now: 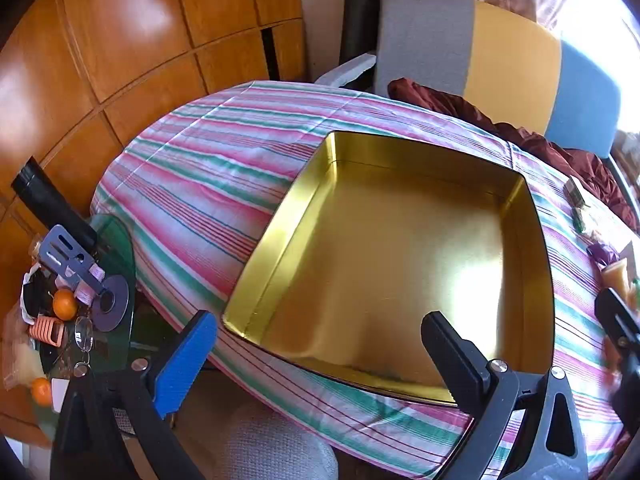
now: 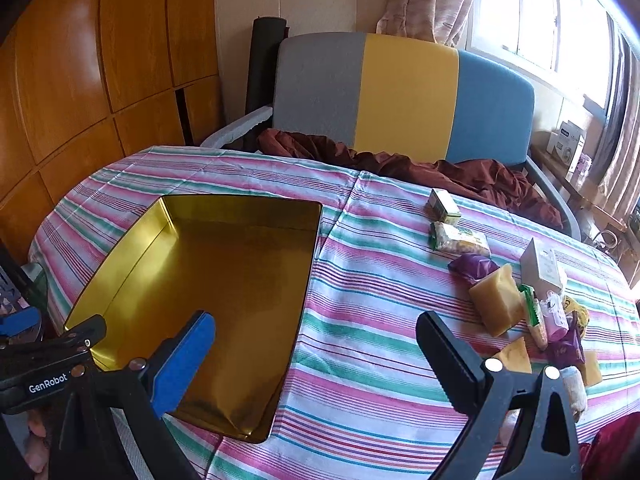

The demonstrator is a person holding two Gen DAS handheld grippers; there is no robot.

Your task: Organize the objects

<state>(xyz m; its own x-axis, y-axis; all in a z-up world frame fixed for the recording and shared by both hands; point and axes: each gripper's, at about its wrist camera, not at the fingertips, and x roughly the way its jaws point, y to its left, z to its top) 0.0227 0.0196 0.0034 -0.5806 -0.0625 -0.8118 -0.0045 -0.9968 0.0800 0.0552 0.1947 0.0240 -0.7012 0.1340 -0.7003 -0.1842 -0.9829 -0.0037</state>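
**Evidently nothing packed yet**

Both the left tongs and right tongs hang spread wide, holding nothing. The gold tin lies bare on the striped table, probably as the receptacle. Snack packets sit well apart on the right, approach unobstructed.
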